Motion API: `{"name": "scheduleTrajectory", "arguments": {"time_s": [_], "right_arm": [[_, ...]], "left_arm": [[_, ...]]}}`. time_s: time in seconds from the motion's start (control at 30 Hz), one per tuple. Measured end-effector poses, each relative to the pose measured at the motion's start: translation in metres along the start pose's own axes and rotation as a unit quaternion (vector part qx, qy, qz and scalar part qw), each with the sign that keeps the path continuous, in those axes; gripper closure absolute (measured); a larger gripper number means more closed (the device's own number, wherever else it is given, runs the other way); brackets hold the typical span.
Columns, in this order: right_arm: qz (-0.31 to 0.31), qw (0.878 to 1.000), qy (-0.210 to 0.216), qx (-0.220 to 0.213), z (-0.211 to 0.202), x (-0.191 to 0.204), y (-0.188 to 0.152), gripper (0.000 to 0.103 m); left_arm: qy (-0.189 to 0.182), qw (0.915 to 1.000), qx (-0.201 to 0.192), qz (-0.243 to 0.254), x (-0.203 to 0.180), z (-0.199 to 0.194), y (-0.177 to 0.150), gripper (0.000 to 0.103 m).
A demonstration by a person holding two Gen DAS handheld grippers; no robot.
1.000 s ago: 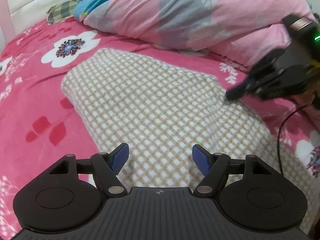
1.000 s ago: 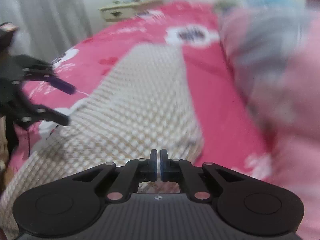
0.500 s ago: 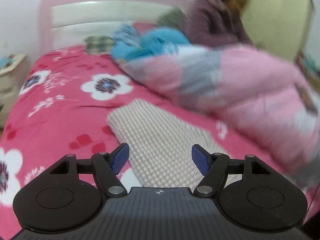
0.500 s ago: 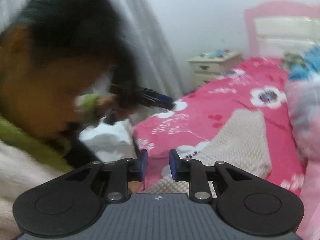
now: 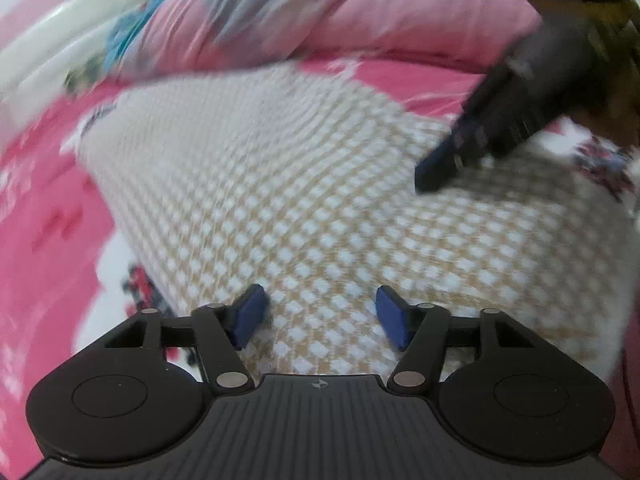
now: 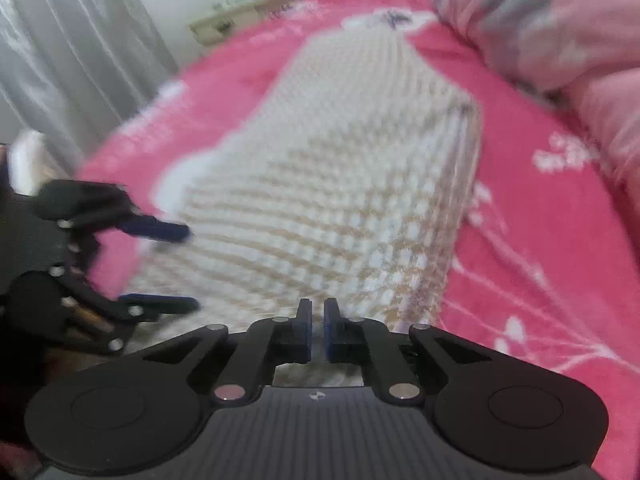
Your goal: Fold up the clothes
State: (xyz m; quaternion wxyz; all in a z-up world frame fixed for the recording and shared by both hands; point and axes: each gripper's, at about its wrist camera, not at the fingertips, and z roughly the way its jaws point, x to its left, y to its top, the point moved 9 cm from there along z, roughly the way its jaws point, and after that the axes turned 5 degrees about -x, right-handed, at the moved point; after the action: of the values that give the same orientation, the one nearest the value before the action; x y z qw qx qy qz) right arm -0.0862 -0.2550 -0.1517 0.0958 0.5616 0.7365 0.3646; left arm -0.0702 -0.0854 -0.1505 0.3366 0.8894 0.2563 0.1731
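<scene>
Both grippers are brought back down over the checked garment [image 5: 320, 184], spread flat on the pink bed [image 6: 540, 240]. Left gripper [image 5: 318, 314] jaws spread, just narrowed, nothing pinched; right gripper [image 6: 317, 330] jaws nearly pressed together, empty.

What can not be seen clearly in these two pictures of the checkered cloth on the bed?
- Left wrist view: the beige-and-white checkered knitted cloth has its near edge hidden behind the left tool.
- Right wrist view: its folded layers are smeared by motion blur.
- Right wrist view: small objects on the pale bedside cabinet are too small.
</scene>
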Motion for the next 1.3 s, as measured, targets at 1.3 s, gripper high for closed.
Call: {"name": "scheduleTrajectory", "arguments": {"time_s": [1.3], "right_arm": [[-0.123,0.986,0.014,0.113,0.029,0.048,-0.008,0.093]], "left_arm": [[-0.182,0.982,0.025,-0.044,-0.017,-0.003,0.01,0.04]]}}
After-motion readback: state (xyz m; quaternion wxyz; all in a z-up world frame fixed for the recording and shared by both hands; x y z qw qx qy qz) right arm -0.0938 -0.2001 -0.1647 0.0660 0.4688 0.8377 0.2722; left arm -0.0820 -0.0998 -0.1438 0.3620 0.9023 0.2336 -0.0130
